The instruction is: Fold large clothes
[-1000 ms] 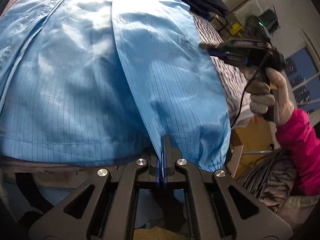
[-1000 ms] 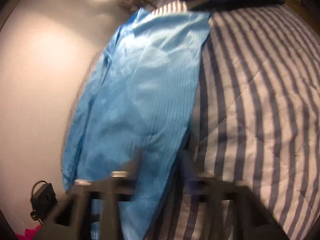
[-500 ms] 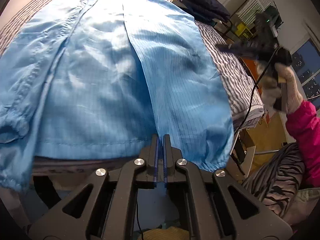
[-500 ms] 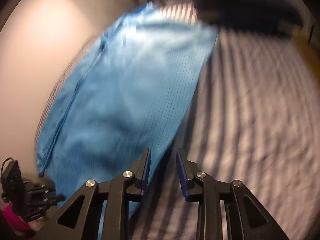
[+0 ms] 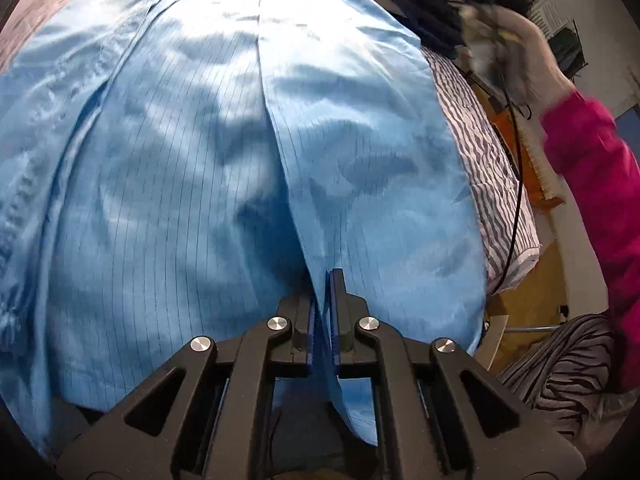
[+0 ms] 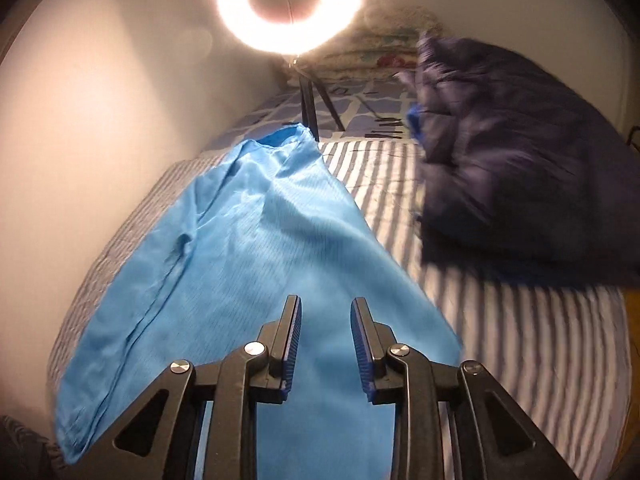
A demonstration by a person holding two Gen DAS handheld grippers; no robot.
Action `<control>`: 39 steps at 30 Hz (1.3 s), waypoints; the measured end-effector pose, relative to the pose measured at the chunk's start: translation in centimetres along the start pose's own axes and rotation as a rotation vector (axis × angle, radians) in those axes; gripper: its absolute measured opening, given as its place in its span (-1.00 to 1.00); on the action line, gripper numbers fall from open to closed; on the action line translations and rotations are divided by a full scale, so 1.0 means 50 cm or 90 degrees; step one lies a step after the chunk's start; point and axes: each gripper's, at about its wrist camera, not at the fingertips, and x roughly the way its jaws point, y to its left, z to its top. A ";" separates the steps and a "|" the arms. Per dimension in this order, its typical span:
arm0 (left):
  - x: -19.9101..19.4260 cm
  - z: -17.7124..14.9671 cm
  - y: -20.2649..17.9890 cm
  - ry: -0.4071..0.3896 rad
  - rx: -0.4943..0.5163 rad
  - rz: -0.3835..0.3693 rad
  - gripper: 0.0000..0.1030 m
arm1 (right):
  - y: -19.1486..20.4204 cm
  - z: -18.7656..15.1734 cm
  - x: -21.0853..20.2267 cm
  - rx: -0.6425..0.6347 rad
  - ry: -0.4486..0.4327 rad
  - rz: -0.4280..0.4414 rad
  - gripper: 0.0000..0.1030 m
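A large light-blue pinstriped garment [image 5: 180, 168] lies spread lengthwise on a striped bed; it also shows in the right wrist view [image 6: 256, 264]. My left gripper [image 5: 325, 280] is shut on the garment's front edge at the near hem, with cloth hanging down between the jaws. My right gripper [image 6: 325, 308] is open and empty, held above the garment's right half. In the left wrist view the right gripper [image 5: 492, 20] is a blur at the upper right, held by a hand in a pink sleeve [image 5: 592, 184].
The striped bedcover [image 6: 500, 340] extends to the right of the garment. A dark navy padded jacket [image 6: 520, 168] lies heaped at the bed's far right. A lit ring light [image 6: 290, 0] on a stand is at the head, by the pale wall [image 6: 80, 100].
My right gripper swung up and over toward the head of the bed and now hangs over the garment, still open. My left gripper stayed shut on the hem, drawing the cloth slightly closer.
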 end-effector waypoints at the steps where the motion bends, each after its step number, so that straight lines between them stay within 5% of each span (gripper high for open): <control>1: 0.001 -0.001 0.005 0.000 -0.004 -0.004 -0.97 | -0.002 0.013 0.027 -0.002 0.007 0.000 -0.50; 10: 0.010 -0.004 0.005 0.000 0.011 -0.004 -0.99 | -0.038 0.080 0.302 0.037 0.084 -0.059 -0.55; 14: 0.003 -0.003 0.003 0.001 0.012 -0.005 -0.99 | -0.021 0.090 0.309 0.014 0.084 -0.076 -0.48; 21: -0.070 -0.009 -0.016 -0.069 0.032 0.037 -0.95 | 0.009 0.070 0.087 0.007 0.031 -0.003 -0.36; 27: -0.114 -0.035 -0.084 -0.115 0.081 0.006 -0.95 | 0.013 -0.022 -0.150 0.007 -0.003 0.018 -0.30; 31: -0.077 -0.029 -0.172 -0.087 0.129 -0.033 -0.95 | -0.010 -0.104 -0.263 0.058 -0.029 0.043 -0.13; 33: -0.040 -0.020 -0.218 -0.055 0.150 -0.040 -0.75 | -0.030 -0.145 -0.295 0.081 -0.033 0.048 -0.05; 35: -0.005 -0.009 -0.252 -0.046 0.149 -0.035 0.00 | -0.050 -0.188 -0.320 0.104 -0.036 0.051 -0.04; 39: 0.074 0.016 -0.305 -0.009 0.145 0.002 0.14 | -0.108 -0.255 -0.321 0.180 -0.040 0.074 0.06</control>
